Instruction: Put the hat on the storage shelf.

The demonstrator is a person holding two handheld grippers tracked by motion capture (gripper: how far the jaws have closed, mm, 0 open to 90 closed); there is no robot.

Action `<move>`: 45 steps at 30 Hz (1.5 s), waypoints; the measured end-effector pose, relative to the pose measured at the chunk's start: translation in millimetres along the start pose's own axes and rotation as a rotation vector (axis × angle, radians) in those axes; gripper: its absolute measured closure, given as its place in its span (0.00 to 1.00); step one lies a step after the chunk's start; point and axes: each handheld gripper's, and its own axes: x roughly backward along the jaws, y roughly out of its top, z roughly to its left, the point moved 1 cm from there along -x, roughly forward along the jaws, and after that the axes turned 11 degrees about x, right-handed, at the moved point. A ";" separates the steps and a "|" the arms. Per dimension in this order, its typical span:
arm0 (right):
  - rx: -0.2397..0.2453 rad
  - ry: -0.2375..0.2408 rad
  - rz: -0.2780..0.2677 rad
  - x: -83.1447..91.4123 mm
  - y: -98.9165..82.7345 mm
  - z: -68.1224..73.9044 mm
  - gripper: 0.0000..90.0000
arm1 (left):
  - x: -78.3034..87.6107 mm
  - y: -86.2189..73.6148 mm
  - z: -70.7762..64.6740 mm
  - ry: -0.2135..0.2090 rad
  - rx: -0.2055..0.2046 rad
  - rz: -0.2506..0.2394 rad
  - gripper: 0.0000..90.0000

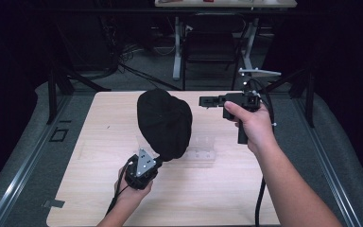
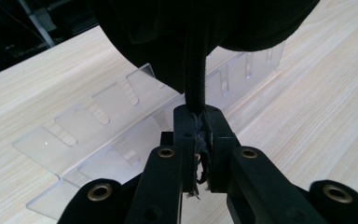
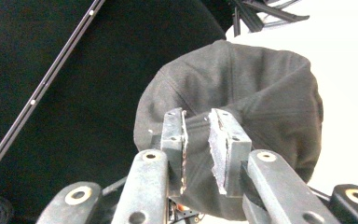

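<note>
- A black fabric cap with stitched panels (image 1: 164, 123) stood raised over the middle of the pale wood-grain table (image 1: 99, 156), its crown uppermost and its lower edge drawn down toward the person's left side
- The left gripper (image 1: 158, 162), held in the left hand (image 1: 131, 189) near the table's front, was clamped on a narrow black strap or edge of the cap; in the left gripper view the left gripper (image 2: 200, 140) had its jaws pressed together on that strip, with frayed threads showing between the pads
- A clear plastic slotted strip (image 1: 203, 150) lay flat on the table just beside and partly under the cap; in the left gripper view the clear plastic slotted strip (image 2: 98, 135) ran across behind the jaws
- The right gripper (image 1: 202, 100), held in the right hand (image 1: 253, 125), hung above the far right part of the table, pointed toward the cap and apart from it
- In the right gripper view the right gripper (image 3: 198, 140) had its jaws parted with a gap between the worn pads, nothing between them, the cap (image 3: 261, 93) beyond
</note>
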 end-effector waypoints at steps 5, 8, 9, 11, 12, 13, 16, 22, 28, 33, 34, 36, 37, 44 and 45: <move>0.006 -0.017 -0.021 12.7 -3.2 -0.6 0.82 | -5.1 -8.5 6.1 0.010 0.025 0.029 0.95; 0.014 -0.046 -0.031 24.5 -7.2 -3.1 0.81 | -6.1 -14.1 10.2 0.006 0.054 0.034 0.95; 0.014 -0.046 -0.031 24.5 -7.2 -3.1 0.81 | -6.3 -15.9 10.2 0.007 0.056 0.033 0.95; 0.016 -0.061 -0.047 31.9 -10.0 -5.5 0.81 | -6.4 -17.8 9.5 0.006 0.057 0.027 0.95; 0.016 -0.061 -0.047 31.9 -10.0 -5.5 0.81 | -6.2 -18.1 9.4 0.005 0.059 0.029 0.95; 0.020 -0.073 -0.052 34.8 -11.6 -6.6 0.81 | -6.4 -19.0 10.0 0.003 0.064 0.029 0.95; 0.030 -0.090 -0.054 37.7 -13.9 -7.3 0.81 | -6.5 -20.5 10.2 0.002 0.069 0.027 0.95; 0.039 -0.125 -0.049 45.6 -23.1 -10.8 0.80 | -6.1 -23.7 11.9 -0.005 0.080 0.019 0.94; 0.043 -0.137 -0.059 52.2 -29.5 -13.0 0.80 | -5.6 -24.1 11.8 -0.012 0.089 0.023 0.94; 0.062 -0.179 -0.053 59.2 -38.7 -15.7 0.80 | 0.2 -23.0 14.2 -0.013 0.086 0.029 0.90; 0.062 -0.179 -0.053 59.2 -38.7 -15.7 0.80 | 2.1 -22.6 15.3 -0.014 0.092 0.025 0.90; 0.075 -0.195 -0.049 61.5 -42.1 -15.6 0.80 | 6.7 -21.6 18.0 -0.021 0.109 0.024 0.86; 0.076 -0.196 -0.049 62.4 -44.0 -16.1 0.80 | 9.0 -21.4 19.9 -0.026 0.120 0.020 0.83; 0.099 -0.243 -0.042 68.3 -57.4 -17.7 0.78 | 23.7 -22.8 36.0 -0.037 0.203 0.037 0.65; 0.105 -0.249 -0.036 68.8 -59.3 -18.0 0.78 | 25.9 -23.7 38.2 -0.032 0.213 0.035 0.65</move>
